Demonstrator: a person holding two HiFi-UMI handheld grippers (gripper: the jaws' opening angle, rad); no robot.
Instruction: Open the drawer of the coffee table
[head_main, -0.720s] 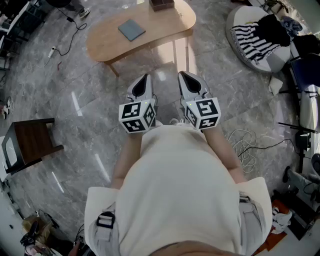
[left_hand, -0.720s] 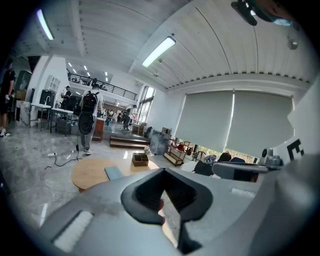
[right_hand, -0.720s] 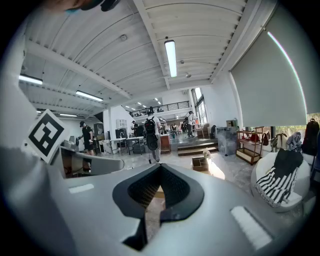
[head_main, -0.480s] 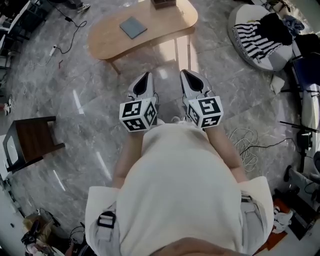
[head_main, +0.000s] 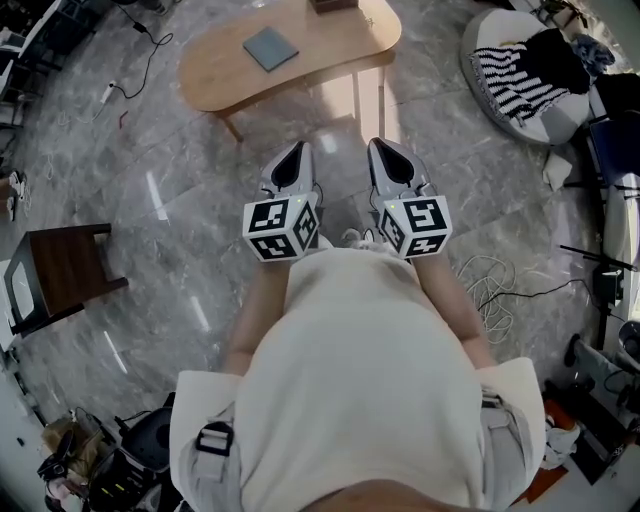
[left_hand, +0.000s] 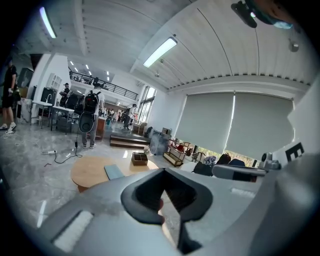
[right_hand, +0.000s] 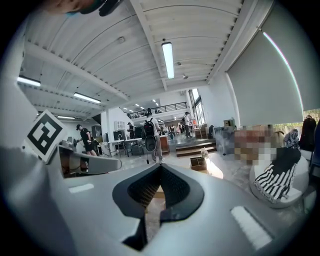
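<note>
Wooden desk (head_main: 335, 45) sits ahead of you on the grey floor (head_main: 150, 200), well apart from both grippers; can't tell where its drawer is. Your left gripper (head_main: 295, 152) and right gripper (head_main: 383, 150) hang side by side, both clenched on nothing.
</note>
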